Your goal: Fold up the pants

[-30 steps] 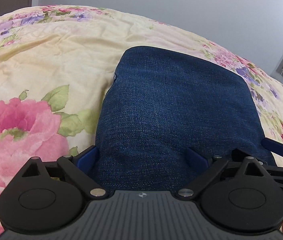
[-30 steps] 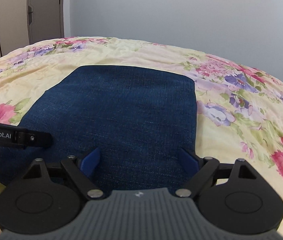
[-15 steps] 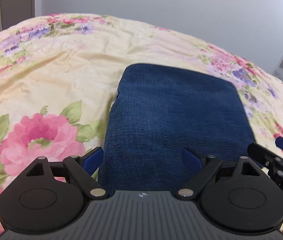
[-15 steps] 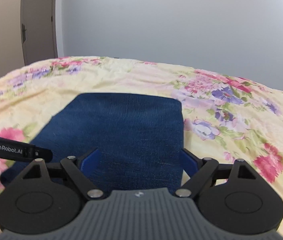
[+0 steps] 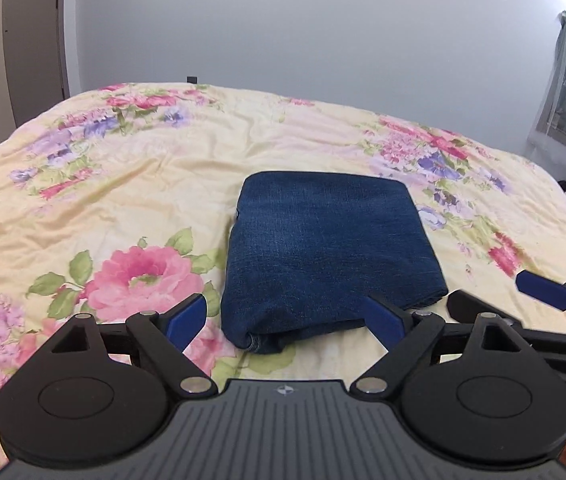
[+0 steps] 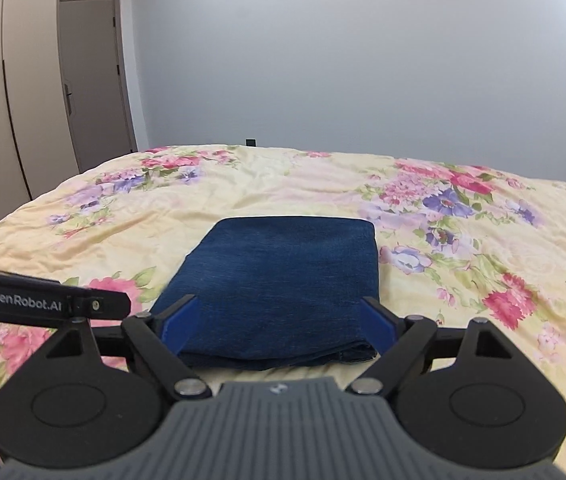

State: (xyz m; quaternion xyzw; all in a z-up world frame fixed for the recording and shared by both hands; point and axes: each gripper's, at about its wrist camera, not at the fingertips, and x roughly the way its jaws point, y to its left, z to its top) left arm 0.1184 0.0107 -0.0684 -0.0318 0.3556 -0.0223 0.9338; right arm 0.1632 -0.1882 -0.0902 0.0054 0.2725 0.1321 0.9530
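**Folded pants lie on the bed, both grippers clear of them**

The pants [image 5: 325, 248] sit as a compact dark blue denim rectangle on the flowered bedspread [image 5: 123, 184], roughly midway across the bed and closer to its near edge than to the far edge by the wall. The stacked layers and a rolled hem show along the near side of the bundle, which lies flat with a smooth top.

The left gripper [image 5: 287, 318] hangs above the near edge of the bed with its blue fingers [image 5: 185, 318] spread wide, holding nothing; the pants lie just beyond the tips. The right gripper [image 6: 279, 324] is alongside it, likewise wide apart and empty, and the near side of the pants shows between its fingers [image 6: 379, 322]. Neither tool can be seen touching the cloth. A grey door [image 6: 91, 80] stands beyond the bed's far left corner.
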